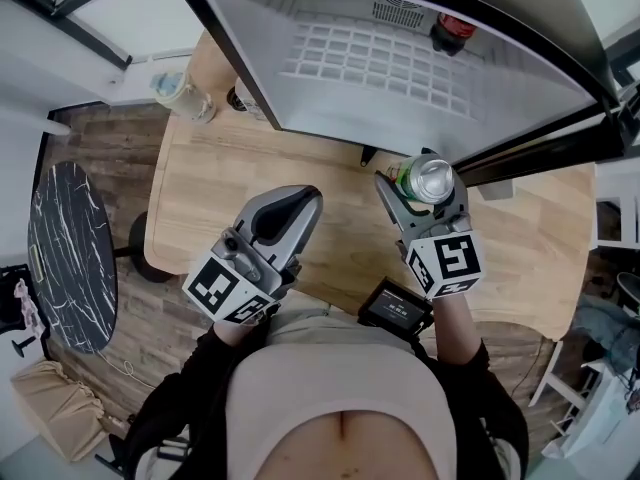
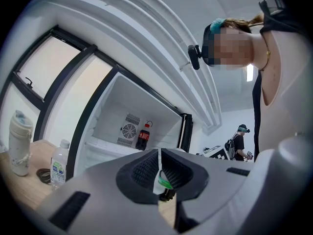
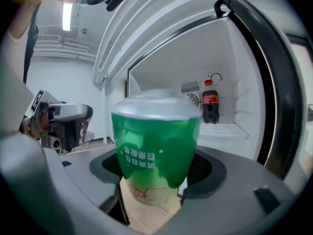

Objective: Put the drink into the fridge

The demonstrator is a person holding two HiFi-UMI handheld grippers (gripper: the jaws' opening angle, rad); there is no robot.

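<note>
A green drink can (image 1: 428,180) with a silver top stands upright between the jaws of my right gripper (image 1: 430,190), which is shut on it (image 3: 156,151). I hold it just above the wooden table (image 1: 230,173), in front of the open fridge (image 1: 260,38). Inside the fridge, a cola bottle (image 1: 452,30) stands at the back right on the white shelf (image 3: 210,102). My left gripper (image 1: 298,204) hovers to the left of the can, shut with nothing in it (image 2: 160,173).
A pale tumbler (image 1: 182,96) and a water bottle (image 1: 245,100) stand on the table left of the fridge. A black device (image 1: 395,308) lies at the table's front edge. A dark round table (image 1: 65,253) is at far left. Another person (image 2: 239,141) stands far off.
</note>
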